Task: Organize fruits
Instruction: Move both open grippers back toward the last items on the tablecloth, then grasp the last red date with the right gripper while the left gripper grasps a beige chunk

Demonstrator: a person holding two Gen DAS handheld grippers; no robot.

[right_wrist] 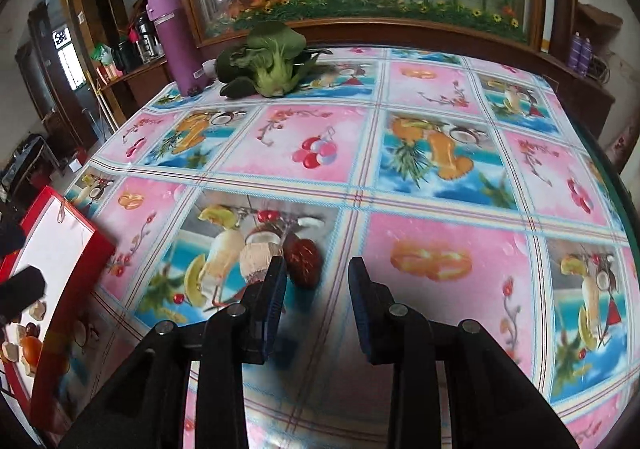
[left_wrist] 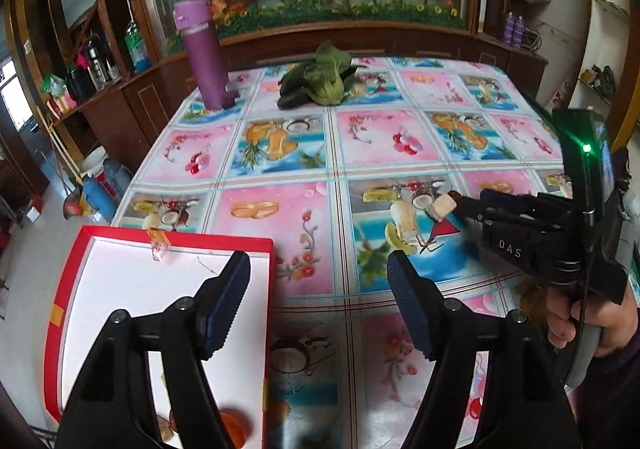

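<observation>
On the fruit-print tablecloth [right_wrist: 440,185], a dark red fruit [right_wrist: 303,260] lies just past the fingertips of my right gripper [right_wrist: 318,283], which is open. Beside it a pale beige piece [right_wrist: 255,261] is partly hidden by the left finger. The left wrist view shows that beige piece [left_wrist: 440,207] at the tip of the right gripper [left_wrist: 460,205]. My left gripper [left_wrist: 318,303] hangs open and holds nothing, over the right edge of a red box with a white floor [left_wrist: 120,289]. An orange fruit [left_wrist: 236,427] lies at the box's near end, and the box [right_wrist: 72,249] holds several fruit pieces [right_wrist: 30,345].
A tall purple bottle [left_wrist: 204,53] and a bunch of leafy greens [left_wrist: 320,79] stand at the table's far side, before a wooden cabinet with a painted glass panel. A person's hand [left_wrist: 592,325] grips the right tool. The table's edge curves along the right [right_wrist: 608,169].
</observation>
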